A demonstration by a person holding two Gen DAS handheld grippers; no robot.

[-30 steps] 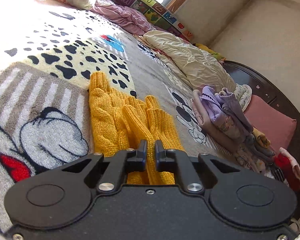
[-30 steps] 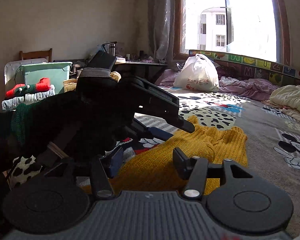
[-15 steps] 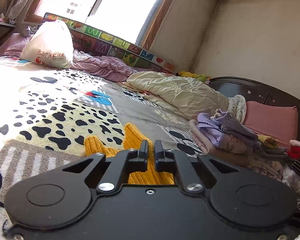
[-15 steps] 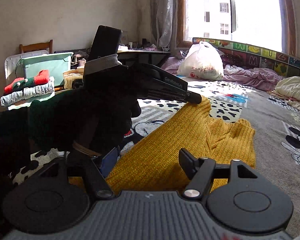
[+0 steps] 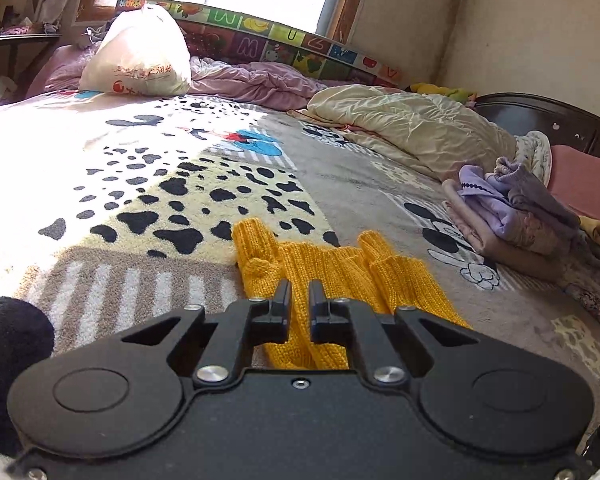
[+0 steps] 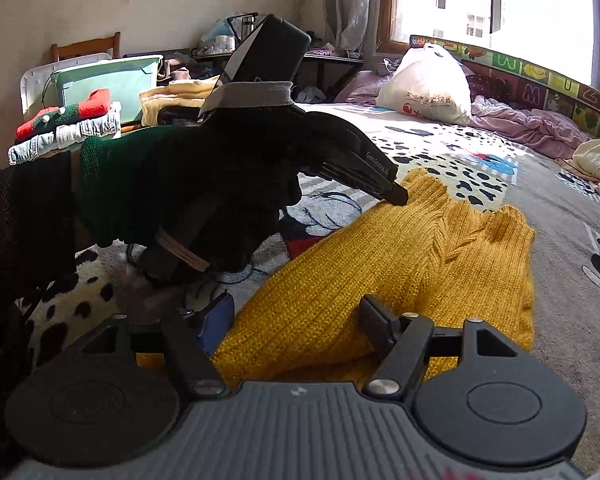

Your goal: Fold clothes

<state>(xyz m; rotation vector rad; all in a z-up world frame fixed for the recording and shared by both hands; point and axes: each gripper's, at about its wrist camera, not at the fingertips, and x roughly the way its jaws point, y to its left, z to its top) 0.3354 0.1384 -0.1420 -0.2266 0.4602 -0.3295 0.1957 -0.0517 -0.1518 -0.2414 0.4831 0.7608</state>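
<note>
A: While the left gripper (image 5: pixel 299 294) sits with jaws together over the yellow sweater (image 6: pixel 400 264), apparently empty, how far along are we?

B: Partway, I'd judge. The right gripper (image 6: pixel 298 318) stands open astride the sweater's near edge, pads clear. The sweater lies bunched on the bed blanket (image 5: pixel 120 184), not squared. A folded pile (image 5: pixel 512 220) waits well apart.

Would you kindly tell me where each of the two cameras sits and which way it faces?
Left wrist: on the left gripper, low over the bed, facing the window and folded clothes pile; own shut fingers show.
Right wrist: on the right gripper, facing across the bed toward the desk; own open fingers, the left gripper and a gloved hand show.
Shared: yellow sweater, white bag.
</note>
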